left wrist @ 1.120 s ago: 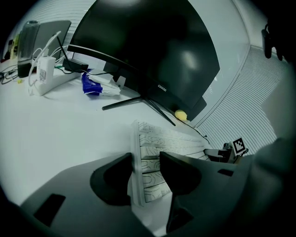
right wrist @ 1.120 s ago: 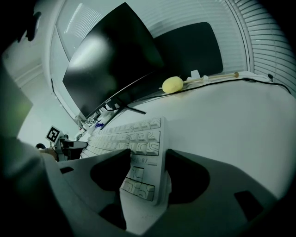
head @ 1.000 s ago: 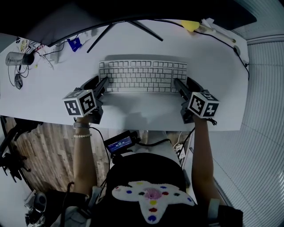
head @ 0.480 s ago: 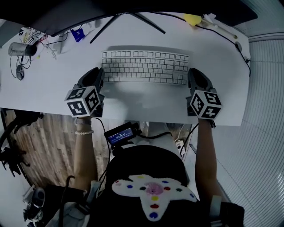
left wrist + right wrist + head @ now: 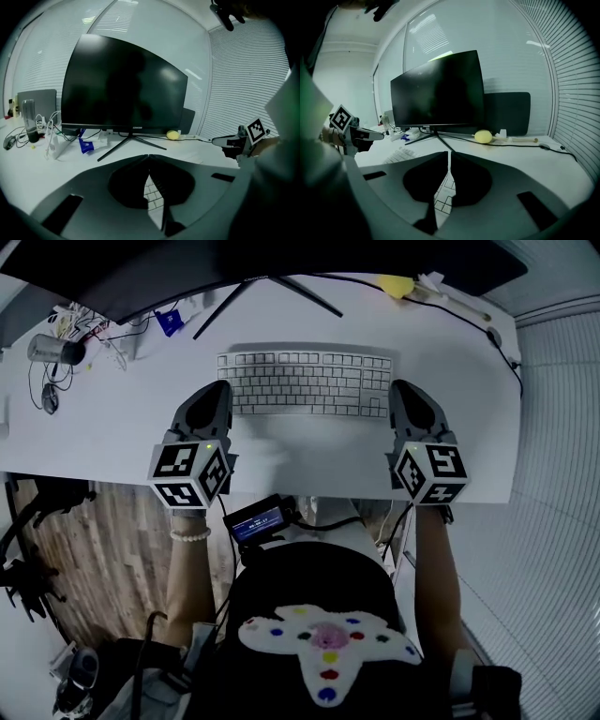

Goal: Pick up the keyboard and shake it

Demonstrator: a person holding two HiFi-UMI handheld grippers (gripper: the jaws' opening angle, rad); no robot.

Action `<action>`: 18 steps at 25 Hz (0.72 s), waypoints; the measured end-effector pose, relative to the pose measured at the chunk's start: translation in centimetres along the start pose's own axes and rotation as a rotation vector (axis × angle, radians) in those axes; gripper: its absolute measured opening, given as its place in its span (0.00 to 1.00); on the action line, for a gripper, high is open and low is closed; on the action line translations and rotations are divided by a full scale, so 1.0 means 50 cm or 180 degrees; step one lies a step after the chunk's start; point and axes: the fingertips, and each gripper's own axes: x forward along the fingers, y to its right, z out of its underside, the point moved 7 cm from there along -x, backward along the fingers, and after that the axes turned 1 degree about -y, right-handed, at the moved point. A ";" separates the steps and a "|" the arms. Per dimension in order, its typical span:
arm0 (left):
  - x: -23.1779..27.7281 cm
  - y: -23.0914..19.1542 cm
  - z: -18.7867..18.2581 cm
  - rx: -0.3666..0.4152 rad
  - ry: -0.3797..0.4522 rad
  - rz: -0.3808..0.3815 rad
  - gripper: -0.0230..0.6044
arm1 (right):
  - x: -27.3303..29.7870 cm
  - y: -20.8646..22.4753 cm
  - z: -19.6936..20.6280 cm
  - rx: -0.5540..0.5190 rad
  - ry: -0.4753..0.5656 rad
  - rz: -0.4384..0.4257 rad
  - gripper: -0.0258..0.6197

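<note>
The white keyboard (image 5: 305,383) lies flat on the white desk (image 5: 309,456), in front of the monitor. My left gripper (image 5: 219,390) sits just off its left end and is shut, with nothing in it. My right gripper (image 5: 404,390) sits just off its right end, also shut and empty. In the left gripper view the jaws meet tip to tip (image 5: 149,157), and a strip of keyboard (image 5: 153,193) shows below them. The right gripper (image 5: 449,154) shows the same way, with keys (image 5: 443,197) under its closed jaws.
A dark curved monitor (image 5: 124,84) on a splayed stand (image 5: 272,292) fills the back of the desk. A yellow object (image 5: 396,284) and a cable lie back right. A blue packet (image 5: 169,322), cables and a dark cylinder (image 5: 52,350) are back left.
Both grippers have let go of the keyboard's ends, drawn back toward the desk's front edge and shut. The keyboard now rests on the desk.
</note>
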 end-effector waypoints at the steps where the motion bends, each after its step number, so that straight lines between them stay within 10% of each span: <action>1: -0.004 0.013 -0.009 0.0050 0.0031 0.0037 0.07 | -0.007 -0.005 -0.009 -0.0025 0.0040 -0.0002 0.11; 18: -0.095 0.165 -0.155 0.0776 0.0557 0.0421 0.06 | -0.136 -0.077 -0.131 -0.0265 0.0577 -0.0122 0.10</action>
